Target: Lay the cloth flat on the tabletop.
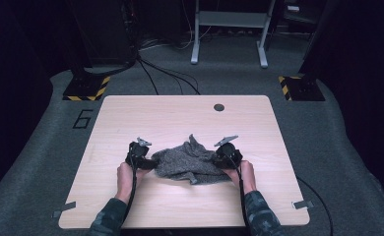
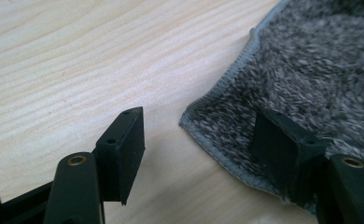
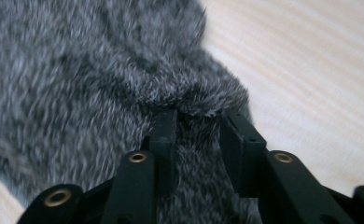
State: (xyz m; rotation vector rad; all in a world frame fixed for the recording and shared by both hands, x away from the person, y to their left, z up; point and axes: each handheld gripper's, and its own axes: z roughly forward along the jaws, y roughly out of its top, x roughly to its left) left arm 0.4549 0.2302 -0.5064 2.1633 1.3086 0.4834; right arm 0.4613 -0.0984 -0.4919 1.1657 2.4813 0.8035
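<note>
A grey fuzzy cloth [image 1: 187, 160] lies crumpled on the middle of the light wooden table [image 1: 180, 113]. A hand holds my left gripper [image 1: 148, 161] at the cloth's left edge. In the left gripper view that gripper [image 2: 201, 116] is open. A hemmed corner of the cloth [image 2: 311, 70] lies between its jaws, with one jaw over bare wood [image 2: 77, 56] and the other over the pile. My right gripper [image 1: 224, 157] is at the cloth's right edge. In the right gripper view it [image 3: 199, 121] is shut on a thick fold of the cloth [image 3: 77, 70].
A round cable hole [image 1: 219, 107] sits near the table's far edge. Tape strips [image 1: 63, 211] mark the near corners. Beyond the table on the grey floor are cables [image 1: 165, 73], a white stand frame [image 1: 229, 29] and yellow-black striped bases [image 1: 86, 88].
</note>
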